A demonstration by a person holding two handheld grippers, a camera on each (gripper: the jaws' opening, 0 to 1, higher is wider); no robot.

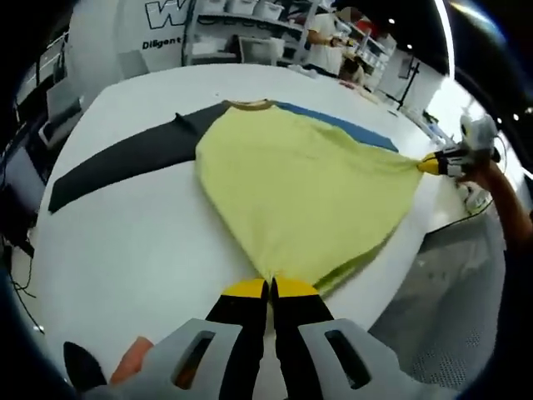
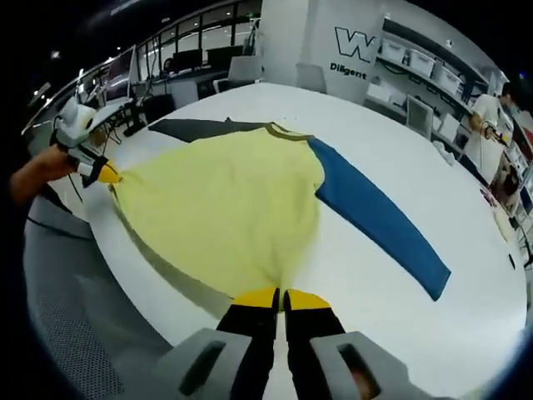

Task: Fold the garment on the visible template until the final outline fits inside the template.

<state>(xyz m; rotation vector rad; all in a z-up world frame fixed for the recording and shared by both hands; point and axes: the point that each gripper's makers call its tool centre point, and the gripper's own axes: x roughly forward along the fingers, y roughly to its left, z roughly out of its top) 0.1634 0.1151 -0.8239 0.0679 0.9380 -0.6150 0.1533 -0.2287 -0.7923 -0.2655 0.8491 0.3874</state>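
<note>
1. Jaws first, left gripper view: my left gripper [image 1: 269,287] has its yellow-tipped jaws pressed together on the hem edge of the yellow shirt [image 1: 300,187], with the cloth pinched to a point between them.
2. Same view: the shirt lies spread on the white worktop [image 1: 141,242], collar away from me, its dark sleeve [image 1: 125,158] stretched out flat to one side and a strip of the blue sleeve [image 1: 350,125] showing behind the body. The right gripper [image 1: 429,164] comes in from the right and holds the other hem corner, pulling it taut near the worktop edge.
3. Right gripper view: my right gripper [image 2: 281,298] is likewise closed tight on the hem of the shirt [image 2: 221,204]. The blue sleeve [image 2: 379,221] runs out flat across the worktop [image 2: 391,125]; the dark sleeve [image 2: 191,128] peeks out beyond the collar. The left gripper [image 2: 107,174] shows at the far hem corner, closed on it.
4. I cannot make out any template outline under the garment.
5. My judgement: this is an early fold, both hem corners gripped, sleeves not yet folded in.
6. Next move calls for lifting both corners together and carrying the hem evenly toward the collar, keeping tension equal so the body doesn't skew or slide off the worktop edge.
</note>
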